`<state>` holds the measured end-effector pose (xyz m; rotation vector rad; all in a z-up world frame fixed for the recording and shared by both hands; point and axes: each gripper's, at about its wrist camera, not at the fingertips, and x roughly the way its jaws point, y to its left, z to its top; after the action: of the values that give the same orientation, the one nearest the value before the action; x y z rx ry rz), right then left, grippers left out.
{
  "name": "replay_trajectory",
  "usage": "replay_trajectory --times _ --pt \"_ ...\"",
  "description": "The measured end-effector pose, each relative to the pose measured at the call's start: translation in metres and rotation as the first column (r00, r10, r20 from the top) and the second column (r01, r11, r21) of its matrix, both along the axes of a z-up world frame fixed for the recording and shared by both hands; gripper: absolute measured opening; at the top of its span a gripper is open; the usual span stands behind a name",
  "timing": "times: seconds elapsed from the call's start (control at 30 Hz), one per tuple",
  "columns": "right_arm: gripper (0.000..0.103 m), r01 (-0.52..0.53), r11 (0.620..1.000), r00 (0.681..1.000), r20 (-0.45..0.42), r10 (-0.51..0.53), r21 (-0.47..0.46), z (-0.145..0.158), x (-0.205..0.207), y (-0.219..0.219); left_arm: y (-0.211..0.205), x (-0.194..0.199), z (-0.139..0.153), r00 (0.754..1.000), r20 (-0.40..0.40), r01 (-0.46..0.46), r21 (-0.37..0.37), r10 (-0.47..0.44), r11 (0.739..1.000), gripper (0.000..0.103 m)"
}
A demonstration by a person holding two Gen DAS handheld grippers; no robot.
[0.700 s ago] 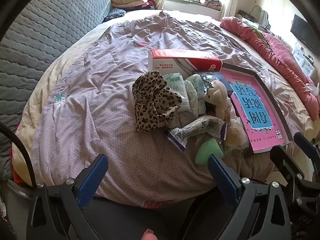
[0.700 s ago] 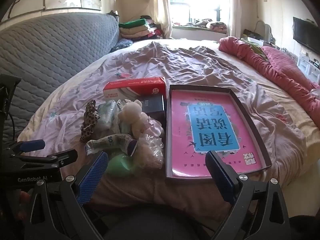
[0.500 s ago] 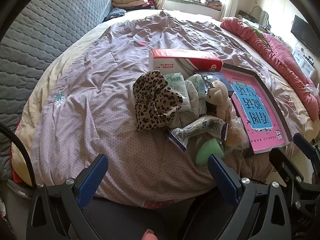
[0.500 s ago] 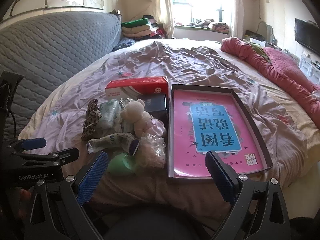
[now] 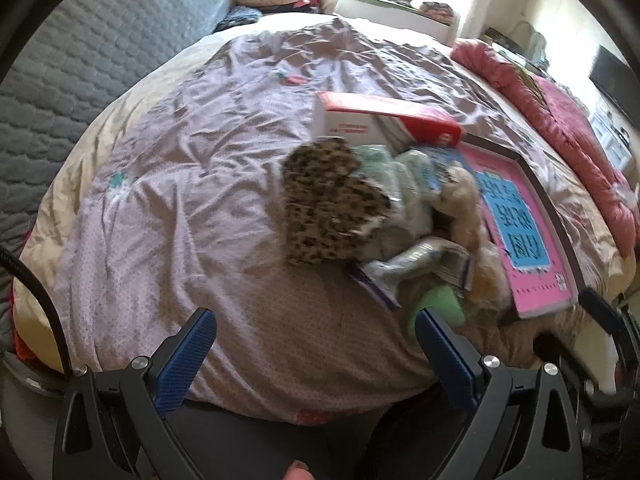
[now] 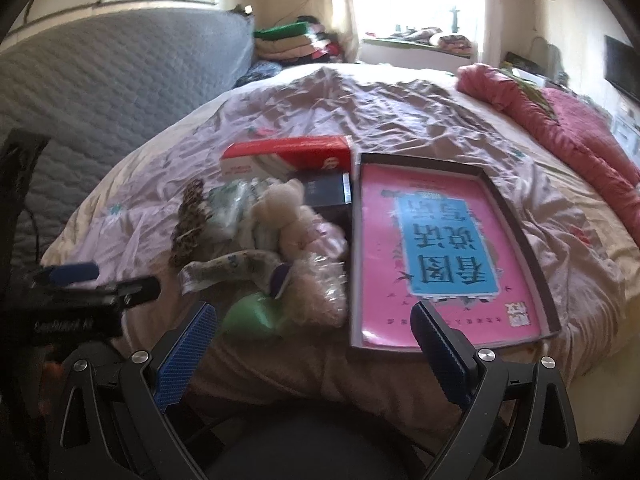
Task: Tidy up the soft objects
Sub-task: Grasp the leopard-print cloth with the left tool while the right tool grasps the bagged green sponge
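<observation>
A pile of soft things lies on the bed: a leopard-print cloth (image 5: 328,208) (image 6: 188,222), pale tissue packs (image 5: 396,176) (image 6: 236,204), a cream plush toy (image 6: 284,210) (image 5: 460,196), a printed wrapper pack (image 5: 416,264) (image 6: 228,270), a green soft object (image 5: 438,304) (image 6: 252,314) and a crinkly clear bag (image 6: 320,292). My left gripper (image 5: 316,340) is open and empty, short of the pile. My right gripper (image 6: 314,334) is open and empty, short of the green object and the box.
An open dark box with a pink book inside (image 6: 436,248) (image 5: 520,220) lies right of the pile. A red-and-white carton (image 5: 380,120) (image 6: 288,156) lies behind it. A pink quilt (image 6: 560,120) runs along the right, a grey headboard (image 6: 100,80) on the left. The left gripper shows in the right wrist view (image 6: 80,292).
Both grippers have moved forward a little toward the pile, which now looks larger and is blurred by motion. Both stay open and empty.
</observation>
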<state>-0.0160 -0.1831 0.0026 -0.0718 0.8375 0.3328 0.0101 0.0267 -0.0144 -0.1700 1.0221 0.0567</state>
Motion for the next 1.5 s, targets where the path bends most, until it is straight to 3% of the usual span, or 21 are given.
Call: replay_trajectory --times 0.13,0.3,0.43,0.63,0.73,0.8,0.87,1.0,1.13,1.23,1.33,1.4,1.5 --pt "0.098 -0.05 0.999 0.996 -0.075 0.05 0.006 -0.008 0.005 0.016 0.016 0.006 -0.003 0.999 0.038 -0.029 0.005 0.028 1.0 0.1" --pt "0.098 0.147 0.988 0.971 -0.198 -0.135 0.051 -0.025 0.018 0.02 0.028 0.019 -0.008 0.998 0.048 -0.029 0.009 0.028 1.0 0.1" --pt "0.098 0.291 0.945 0.915 -0.333 -0.229 0.151 -0.044 0.025 0.013 0.034 0.034 -0.009 0.998 0.055 0.001 -0.02 0.001 1.0 0.1" --pt "0.097 0.366 0.901 0.897 -0.345 -0.276 0.232 -0.044 0.029 0.025 0.035 0.054 -0.012 0.999 0.042 0.032 -0.104 -0.027 0.994 0.1" --pt "0.093 0.415 0.882 0.872 -0.375 -0.315 0.224 -0.054 0.035 0.033 0.034 0.064 -0.014 0.999 0.038 0.037 -0.128 -0.032 0.991 0.1" --pt "0.088 0.447 0.866 0.851 -0.405 -0.334 0.224 -0.062 0.038 0.035 0.033 0.071 -0.016 0.998 0.035 0.047 -0.139 -0.042 0.989 0.1" --pt "0.073 0.478 0.846 0.834 -0.424 -0.353 0.236 -0.07 0.04 0.031 0.033 0.076 -0.019 0.998 0.031 0.053 -0.131 -0.049 0.99 0.1" --pt "0.063 0.535 0.808 0.795 -0.47 -0.383 0.247 -0.084 0.046 0.02 0.036 0.082 -0.028 0.999 0.006 0.051 -0.146 -0.051 0.988 0.1" --pt "0.045 0.533 0.792 0.789 -0.514 -0.338 0.297 -0.09 0.049 0.015 0.038 0.086 -0.033 0.999 0.002 0.054 -0.165 -0.055 0.985 0.098" --pt "0.044 0.505 0.802 0.801 -0.519 -0.298 0.32 -0.089 0.046 0.014 0.039 0.086 -0.034 0.998 0.006 0.055 -0.181 -0.055 0.982 0.086" --pt "0.044 0.507 0.792 0.792 -0.548 -0.271 0.341 -0.093 0.039 0.008 0.043 0.091 -0.037 0.999 -0.006 0.049 -0.226 -0.052 0.973 0.074" --pt "0.044 0.503 0.792 0.791 -0.553 -0.262 0.345 -0.093 0.037 0.005 0.047 0.093 -0.04 0.999 -0.013 0.045 -0.265 -0.05 0.963 0.056" --pt "0.044 0.463 0.817 0.812 -0.533 -0.237 0.343 -0.084 0.031 0.006 0.052 0.097 -0.047 0.998 -0.037 0.036 -0.321 -0.051 0.946 0.04"
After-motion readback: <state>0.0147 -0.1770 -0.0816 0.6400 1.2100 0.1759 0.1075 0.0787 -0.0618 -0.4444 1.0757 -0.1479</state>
